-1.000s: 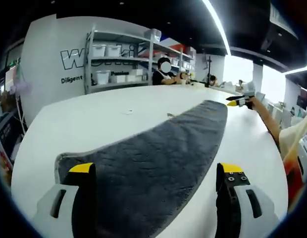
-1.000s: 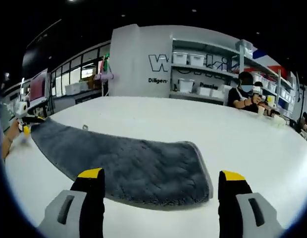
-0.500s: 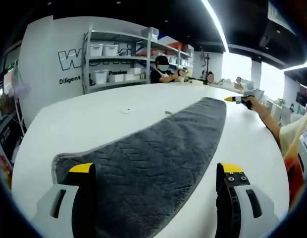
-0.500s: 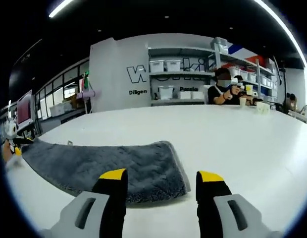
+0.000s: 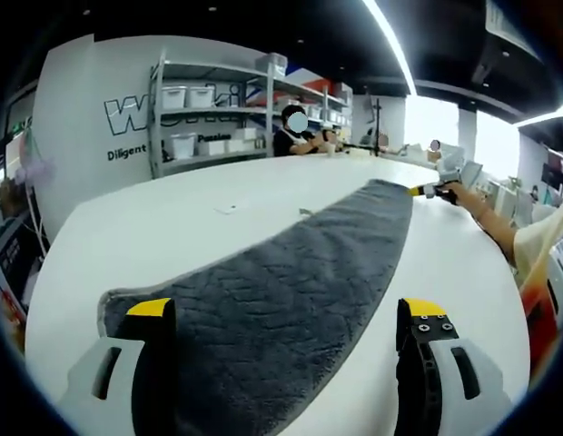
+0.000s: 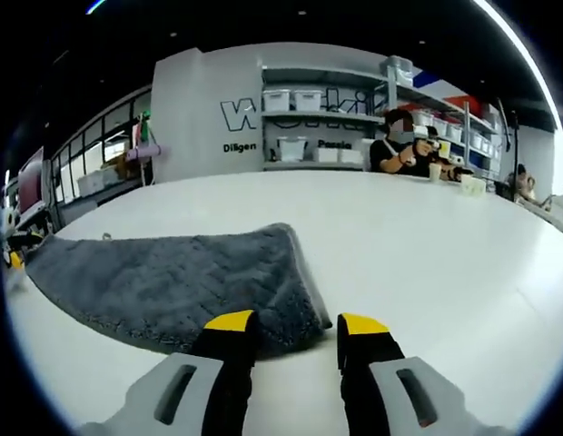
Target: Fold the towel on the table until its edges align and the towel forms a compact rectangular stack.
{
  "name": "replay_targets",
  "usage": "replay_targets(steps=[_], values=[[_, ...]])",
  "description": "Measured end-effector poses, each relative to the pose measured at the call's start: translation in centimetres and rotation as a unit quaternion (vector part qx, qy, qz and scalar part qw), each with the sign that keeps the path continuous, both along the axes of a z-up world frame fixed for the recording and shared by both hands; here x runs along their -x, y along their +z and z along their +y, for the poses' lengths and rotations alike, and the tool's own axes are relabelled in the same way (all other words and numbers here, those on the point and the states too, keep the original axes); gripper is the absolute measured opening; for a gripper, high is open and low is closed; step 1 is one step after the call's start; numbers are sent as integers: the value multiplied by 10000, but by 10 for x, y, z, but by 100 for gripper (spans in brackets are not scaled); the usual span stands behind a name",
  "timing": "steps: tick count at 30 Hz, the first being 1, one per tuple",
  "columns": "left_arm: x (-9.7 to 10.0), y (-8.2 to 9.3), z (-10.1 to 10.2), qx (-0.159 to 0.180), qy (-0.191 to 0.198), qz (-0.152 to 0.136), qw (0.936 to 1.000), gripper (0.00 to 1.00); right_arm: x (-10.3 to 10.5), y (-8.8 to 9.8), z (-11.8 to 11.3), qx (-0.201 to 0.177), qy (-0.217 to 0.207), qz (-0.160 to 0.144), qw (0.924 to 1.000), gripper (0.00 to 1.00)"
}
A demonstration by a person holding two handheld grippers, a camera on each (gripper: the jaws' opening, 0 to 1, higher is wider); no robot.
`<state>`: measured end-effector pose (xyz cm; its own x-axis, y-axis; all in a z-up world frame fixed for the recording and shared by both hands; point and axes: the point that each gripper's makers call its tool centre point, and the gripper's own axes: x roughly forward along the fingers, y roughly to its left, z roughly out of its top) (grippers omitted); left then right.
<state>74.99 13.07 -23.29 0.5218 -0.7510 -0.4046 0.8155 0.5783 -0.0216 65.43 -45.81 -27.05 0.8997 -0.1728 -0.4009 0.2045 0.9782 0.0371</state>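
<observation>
The towel (image 5: 291, 291) lies flat on the table (image 5: 172, 218). The left gripper (image 5: 286, 313) has jaws spread wide at 1 short edge; the right gripper (image 6: 295, 325) has jaws narrowed, almost at a corner, gripping nothing. Each should pinch 1 corner only and lift evenly.

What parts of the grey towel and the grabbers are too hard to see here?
- Towel near edge, left gripper view: cut off by the picture's bottom, between the left gripper jaws.
- Right gripper: whether it touches the towel's corner, unclear.
- Left gripper in right gripper view: tiny at the edge, its jaws unreadable.
</observation>
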Motion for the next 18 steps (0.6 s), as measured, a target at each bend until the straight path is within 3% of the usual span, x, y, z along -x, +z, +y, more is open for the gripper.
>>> replay_targets(steps=[8, 15, 18], values=[[0, 2, 0, 4, 1, -18, 10000, 99, 1, -3, 3, -228, 27, -24, 9997, 29], [0, 2, -1, -7, -3, -20, 10000, 99, -1, -1, 15, -310, 336, -62, 9989, 12], [0, 2, -1, -1, -3, -29, 10000, 99, -2, 1, 17, -125, 452, -79, 9989, 9]])
